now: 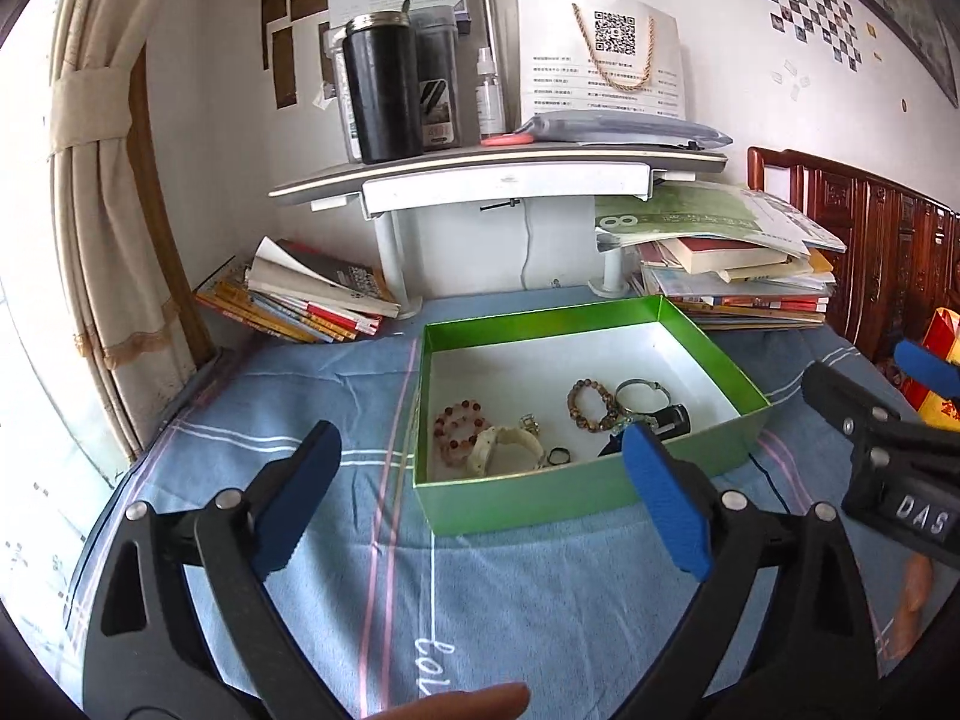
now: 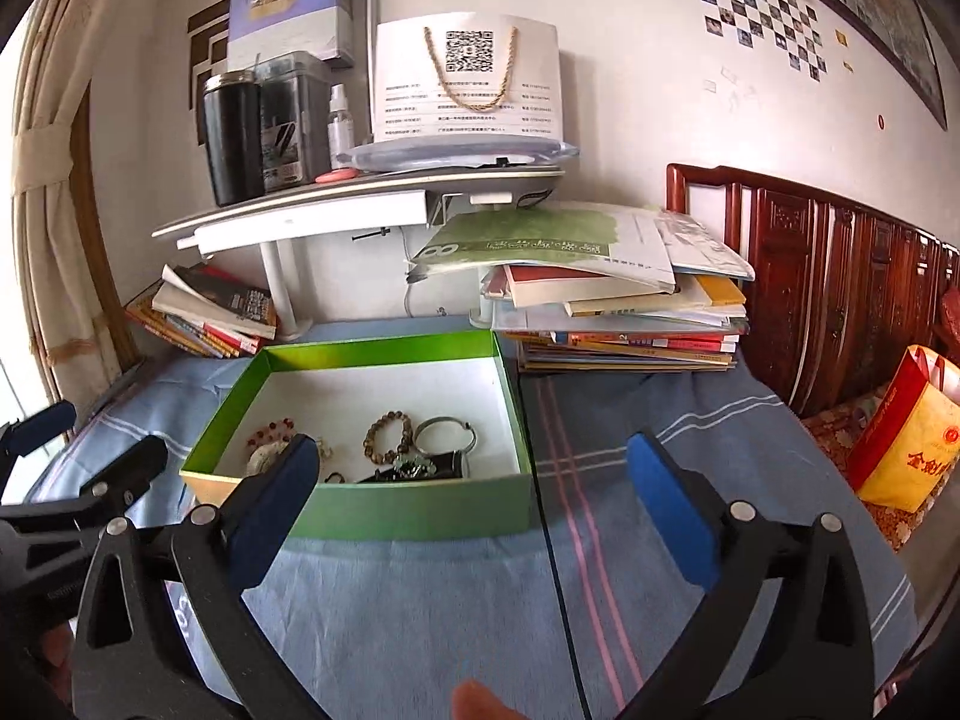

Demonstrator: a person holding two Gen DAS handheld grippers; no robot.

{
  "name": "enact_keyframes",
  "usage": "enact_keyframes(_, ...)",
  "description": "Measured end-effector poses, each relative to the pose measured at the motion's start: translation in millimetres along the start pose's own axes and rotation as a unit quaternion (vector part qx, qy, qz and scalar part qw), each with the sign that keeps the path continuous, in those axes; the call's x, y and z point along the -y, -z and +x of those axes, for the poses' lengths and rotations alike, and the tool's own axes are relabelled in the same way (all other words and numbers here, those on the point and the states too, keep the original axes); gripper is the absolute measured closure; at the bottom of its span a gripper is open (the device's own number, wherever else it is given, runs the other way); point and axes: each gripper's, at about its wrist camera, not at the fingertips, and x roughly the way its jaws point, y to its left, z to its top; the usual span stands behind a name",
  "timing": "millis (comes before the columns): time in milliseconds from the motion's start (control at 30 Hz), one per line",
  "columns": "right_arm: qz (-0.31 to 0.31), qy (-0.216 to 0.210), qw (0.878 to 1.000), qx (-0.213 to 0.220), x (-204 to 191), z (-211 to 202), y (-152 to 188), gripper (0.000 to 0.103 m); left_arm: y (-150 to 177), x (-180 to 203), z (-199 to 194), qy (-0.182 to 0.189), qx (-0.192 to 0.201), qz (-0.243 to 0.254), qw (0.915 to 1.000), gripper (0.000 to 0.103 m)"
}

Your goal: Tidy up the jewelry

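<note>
A green box (image 1: 528, 501) (image 2: 414, 513) with a white floor sits on the blue cloth. Inside lie a red bead bracelet (image 1: 459, 429), a white bangle (image 1: 507, 447), a brown bead bracelet (image 1: 591, 405) (image 2: 387, 432), a silver bangle (image 1: 639, 396) (image 2: 445, 435), a small ring (image 1: 559, 456) and dark pieces at the near wall. My left gripper (image 1: 480, 504) is open and empty just before the box's near wall. My right gripper (image 2: 474, 510) is open and empty, near the box's front right corner. It also shows at the right of the left wrist view (image 1: 870, 420).
A white desk shelf (image 1: 498, 165) with a black tumbler (image 1: 381, 90) stands behind the box. Book stacks lie at back left (image 1: 300, 294) and back right (image 1: 738, 276). A thin black cable (image 2: 555, 570) crosses the cloth. A wooden bed frame (image 2: 840, 300) and yellow-red bag (image 2: 900, 450) are to the right.
</note>
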Motion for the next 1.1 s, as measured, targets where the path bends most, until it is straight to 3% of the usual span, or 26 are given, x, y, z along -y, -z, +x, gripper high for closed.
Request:
enact_keyframes(400,-0.022,-0.002,1.000,0.021,-15,-25,5,0.003,6,-8,-21,-0.003,0.008,-0.011,0.9999,0.004)
enact_keyframes(1100,-0.035,0.004,0.999,0.019,-25,-29,10,0.003,11,-19,-27,-0.004,0.005,-0.020,0.9998,0.004)
